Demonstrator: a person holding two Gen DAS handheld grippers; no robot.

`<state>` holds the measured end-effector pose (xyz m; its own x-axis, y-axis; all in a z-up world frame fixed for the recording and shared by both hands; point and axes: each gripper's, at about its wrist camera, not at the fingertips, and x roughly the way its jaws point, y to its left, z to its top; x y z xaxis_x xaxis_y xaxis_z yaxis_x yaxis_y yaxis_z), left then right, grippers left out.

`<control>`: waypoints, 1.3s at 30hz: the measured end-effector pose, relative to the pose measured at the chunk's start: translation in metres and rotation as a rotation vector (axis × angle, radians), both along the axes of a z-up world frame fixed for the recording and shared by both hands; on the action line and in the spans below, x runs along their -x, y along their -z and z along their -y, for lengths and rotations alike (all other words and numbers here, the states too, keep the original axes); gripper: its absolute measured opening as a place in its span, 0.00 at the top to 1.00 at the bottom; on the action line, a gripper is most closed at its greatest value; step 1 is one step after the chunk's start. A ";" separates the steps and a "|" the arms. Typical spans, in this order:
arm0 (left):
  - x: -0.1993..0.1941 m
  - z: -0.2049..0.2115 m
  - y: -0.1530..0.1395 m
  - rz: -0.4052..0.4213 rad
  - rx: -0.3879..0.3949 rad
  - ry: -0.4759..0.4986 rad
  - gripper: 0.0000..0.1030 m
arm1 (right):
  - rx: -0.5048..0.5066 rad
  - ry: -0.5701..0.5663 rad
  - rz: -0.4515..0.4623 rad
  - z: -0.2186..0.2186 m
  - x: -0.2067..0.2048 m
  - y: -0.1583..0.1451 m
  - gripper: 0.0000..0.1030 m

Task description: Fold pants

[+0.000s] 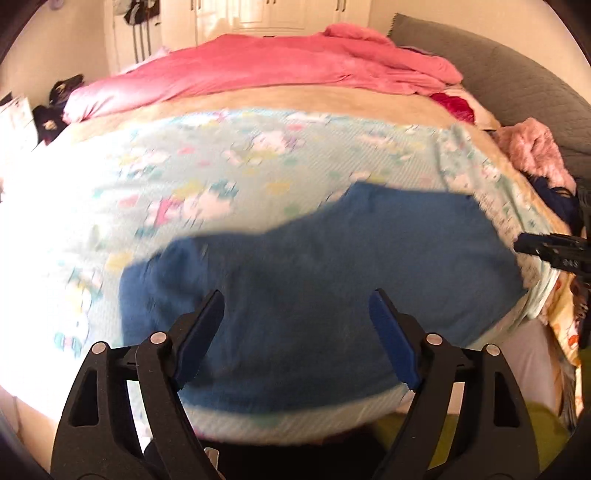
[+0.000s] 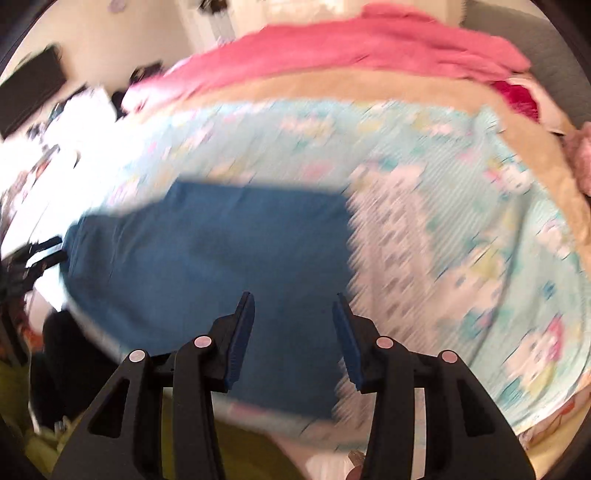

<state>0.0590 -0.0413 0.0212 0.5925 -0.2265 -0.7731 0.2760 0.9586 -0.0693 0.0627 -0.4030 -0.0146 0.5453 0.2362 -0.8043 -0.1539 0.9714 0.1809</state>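
Note:
Blue pants (image 1: 314,273) lie folded in a flat block on a light blue patterned blanket (image 1: 207,173) on the bed. My left gripper (image 1: 297,306) is open and empty, held above the near part of the pants. The pants also show in the right wrist view (image 2: 221,251), blurred by motion. My right gripper (image 2: 293,306) is open and empty above the pants' near right part. The right gripper's tip shows at the right edge of the left wrist view (image 1: 550,247), and the left gripper shows at the left edge of the right wrist view (image 2: 33,254).
A pink duvet (image 1: 258,70) lies across the far side of the bed. A grey headboard (image 1: 517,85) stands at the right, with a fluffy pink cloth (image 1: 532,155) and dark clothes beside it. White cupboards (image 1: 266,14) stand behind. The bed's near edge is just below the pants.

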 end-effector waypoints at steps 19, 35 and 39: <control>-0.153 0.090 0.070 -0.183 0.035 0.098 0.46 | -0.098 0.073 -0.076 0.069 -0.123 0.063 0.68; -0.166 0.125 0.065 -0.043 -0.121 0.124 0.93 | 0.005 0.074 0.046 0.074 -0.153 0.032 0.84; -0.166 0.107 0.073 -0.058 -0.055 0.092 0.75 | 0.065 0.079 0.026 0.069 -0.154 0.049 0.79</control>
